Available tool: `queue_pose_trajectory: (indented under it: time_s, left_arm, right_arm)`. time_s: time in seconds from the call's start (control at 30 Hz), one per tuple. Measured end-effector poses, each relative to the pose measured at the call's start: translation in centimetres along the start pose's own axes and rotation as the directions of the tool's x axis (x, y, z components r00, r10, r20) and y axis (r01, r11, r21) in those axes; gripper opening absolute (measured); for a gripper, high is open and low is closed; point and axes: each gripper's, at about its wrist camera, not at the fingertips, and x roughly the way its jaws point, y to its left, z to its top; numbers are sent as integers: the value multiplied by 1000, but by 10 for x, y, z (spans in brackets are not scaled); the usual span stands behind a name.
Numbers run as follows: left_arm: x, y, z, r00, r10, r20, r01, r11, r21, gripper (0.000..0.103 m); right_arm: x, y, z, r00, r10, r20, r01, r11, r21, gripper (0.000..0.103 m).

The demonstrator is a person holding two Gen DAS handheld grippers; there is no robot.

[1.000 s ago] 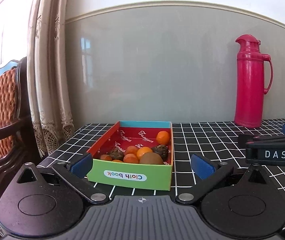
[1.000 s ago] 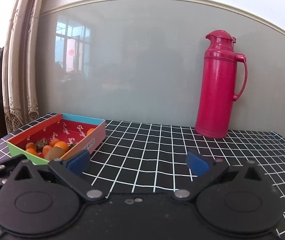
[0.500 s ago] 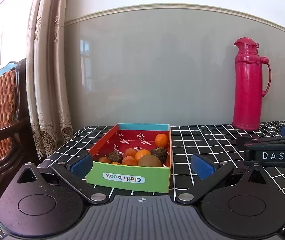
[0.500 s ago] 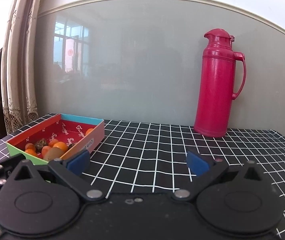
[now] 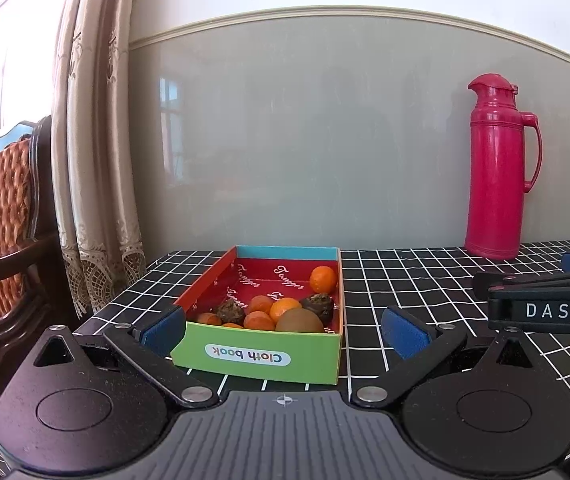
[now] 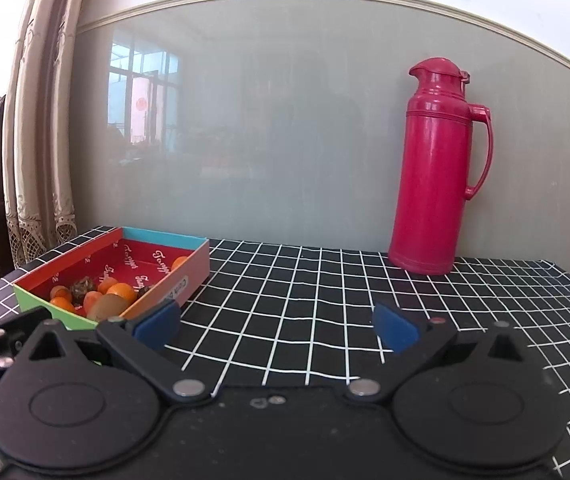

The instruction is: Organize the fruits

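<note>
One shallow cardboard box (image 5: 263,354) sits near the left edge of the bench (image 5: 413,280), its green front wall labelled "Cloth book", its side walls orange and its far wall blue, with a red printed floor. Inside lie about six small orange fruits (image 5: 285,307), most bunched toward the near end and one orange fruit alone (image 5: 322,278) against the far right wall, plus two dark, rough-skinned fruits (image 5: 317,304) and one brownish-green kiwi (image 5: 299,320) at the front. One pink thermos (image 6: 437,168) stands upright at the back of the bench by the wall, well apart from the box. The left claw (image 5: 285,330) has its blue pads spread apart, empty, with the box's near end between them. The right claw (image 6: 275,326) is likewise spread and empty over bare checked cloth just right of the box.
</note>
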Motion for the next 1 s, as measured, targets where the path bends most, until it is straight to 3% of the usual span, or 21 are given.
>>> queue_pose_trajectory:
  time_s: [1.0]
  left_arm:
    - [-2, 0, 0, 1000, 3, 17, -3, 1000, -3, 103]
  right_arm:
    - [0, 1, 0, 1000, -5, 2, 5, 1000, 2, 103]
